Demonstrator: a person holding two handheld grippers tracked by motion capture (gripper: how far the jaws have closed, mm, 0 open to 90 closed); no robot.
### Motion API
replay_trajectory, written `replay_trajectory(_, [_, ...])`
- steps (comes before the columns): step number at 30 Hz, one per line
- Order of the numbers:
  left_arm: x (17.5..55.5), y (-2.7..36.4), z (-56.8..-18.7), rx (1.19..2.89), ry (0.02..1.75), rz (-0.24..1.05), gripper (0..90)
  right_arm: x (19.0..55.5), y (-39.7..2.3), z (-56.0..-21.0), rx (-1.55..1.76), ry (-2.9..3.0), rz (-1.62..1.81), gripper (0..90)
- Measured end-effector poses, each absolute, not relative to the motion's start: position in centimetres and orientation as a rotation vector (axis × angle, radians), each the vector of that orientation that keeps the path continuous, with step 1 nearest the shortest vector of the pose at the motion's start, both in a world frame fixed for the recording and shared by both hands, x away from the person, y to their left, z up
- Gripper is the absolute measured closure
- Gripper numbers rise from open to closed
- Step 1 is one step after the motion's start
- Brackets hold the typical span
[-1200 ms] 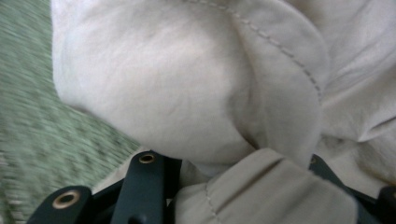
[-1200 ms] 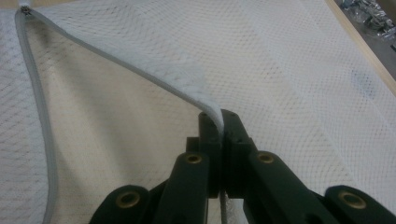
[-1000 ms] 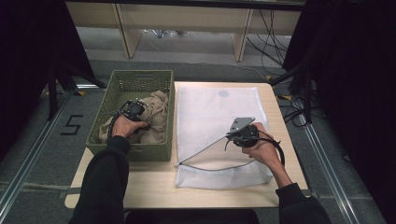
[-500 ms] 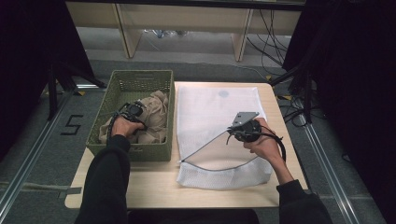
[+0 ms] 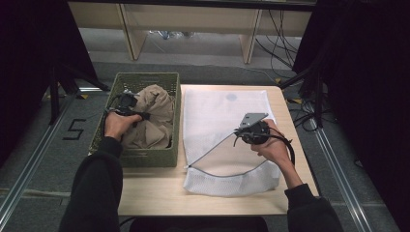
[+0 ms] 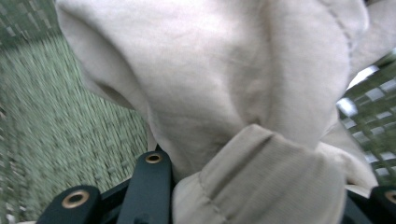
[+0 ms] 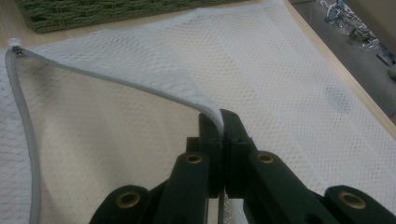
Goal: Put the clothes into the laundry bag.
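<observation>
A beige garment [image 5: 153, 112] lies bunched in the green basket [image 5: 145, 77] at the left of the table. My left gripper [image 5: 141, 116] is in the basket; its jaws have just been closing and now pinch a thick fold of the garment [image 6: 224, 93], which bulges between them and hides the fingertips. A white mesh laundry bag [image 5: 217, 106] is spread flat to the right of the basket. My right gripper [image 5: 239, 131] is shut on the bag's upper zipper edge [image 7: 140, 86] and holds it up, so the mouth gapes toward the basket.
The wooden table [image 5: 159, 188] shows bare along its front edge. The basket's woven wall [image 7: 93, 11] runs close beside the bag. The grey zipper band [image 5: 227, 173] curves along the bag's near side. Cables and shelf legs lie on the floor beyond the table.
My left gripper has closed on the garment and risen, pulling the cloth up into a taller bunch. The right gripper has lifted the bag's edge slightly, widening the mouth.
</observation>
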State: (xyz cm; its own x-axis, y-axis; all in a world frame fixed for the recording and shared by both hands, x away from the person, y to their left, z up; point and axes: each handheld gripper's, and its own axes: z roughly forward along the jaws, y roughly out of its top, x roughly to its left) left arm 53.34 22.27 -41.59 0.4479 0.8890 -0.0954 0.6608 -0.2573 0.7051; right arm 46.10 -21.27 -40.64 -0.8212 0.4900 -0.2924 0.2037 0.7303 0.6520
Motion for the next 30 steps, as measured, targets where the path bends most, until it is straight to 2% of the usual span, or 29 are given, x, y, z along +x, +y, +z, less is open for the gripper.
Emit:
replay_trajectory(14, [49.7,23.6,-34.2,1.891,1.158,0.359,67.2,46.5,-21.3,-39.6,0.542,2.451,0.898,89.4])
replay_trajectory(30, [42.3,22.3,-27.3,1.834,0.900,0.232,67.6,47.7,-21.6,-39.2,0.564,2.434,0.924,89.5])
